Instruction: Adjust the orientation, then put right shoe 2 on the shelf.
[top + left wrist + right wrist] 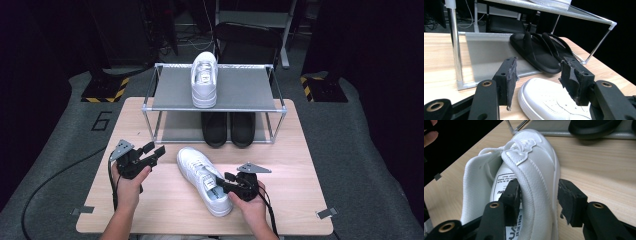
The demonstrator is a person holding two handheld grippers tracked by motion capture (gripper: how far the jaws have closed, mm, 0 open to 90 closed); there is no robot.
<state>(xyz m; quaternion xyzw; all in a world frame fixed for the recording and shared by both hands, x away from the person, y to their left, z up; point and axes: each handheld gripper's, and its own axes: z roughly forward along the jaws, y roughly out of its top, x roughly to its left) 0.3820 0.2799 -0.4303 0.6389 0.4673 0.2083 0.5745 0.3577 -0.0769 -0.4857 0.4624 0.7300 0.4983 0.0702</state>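
Note:
A white sneaker (202,177) lies on the wooden table, toe pointing toward the rack. My right gripper (225,182) is at its heel end. In the right gripper view my right gripper (537,195) straddles the side wall of the sneaker (534,157), one jaw inside the opening and one outside, and both pads press the wall. My left gripper (155,149) hovers left of the toe, open and holding nothing. In the left gripper view my left gripper (537,75) looks past the sneaker's toe (544,100).
A metal-framed two-tier rack (240,92) stands at the table's far side. A second white sneaker (205,80) sits on its top shelf and a pair of black slippers (228,129) on its lower shelf. The rack's corner post (455,42) is close to my left gripper.

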